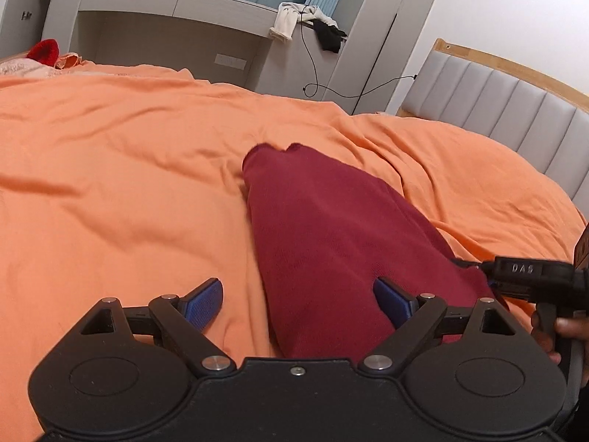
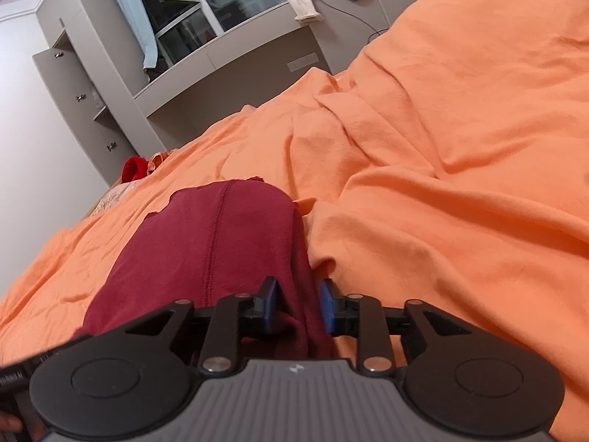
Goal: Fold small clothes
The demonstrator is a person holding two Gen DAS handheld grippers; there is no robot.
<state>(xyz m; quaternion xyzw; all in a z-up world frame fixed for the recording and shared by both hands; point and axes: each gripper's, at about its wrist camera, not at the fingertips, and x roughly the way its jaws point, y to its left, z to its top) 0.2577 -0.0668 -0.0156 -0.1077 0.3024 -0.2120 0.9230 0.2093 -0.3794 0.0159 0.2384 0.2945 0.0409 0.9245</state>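
Right claw (image 2: pixel 299 307) pinches dark-red knit garment (image 1: pixel 331 228) edge for fold; left claw (image 1: pixel 298 300) spread wide, straddling hem, on orange bed sheet (image 1: pixel 129 147).

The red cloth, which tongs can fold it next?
Probably the right tongs: they already pinch the red cloth at its near edge. The left tongs are wide open around it, gripping nothing.

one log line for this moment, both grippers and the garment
left gripper: open, straddling near edge | right gripper: shut on maroon garment | garment lies on orange bedsheet
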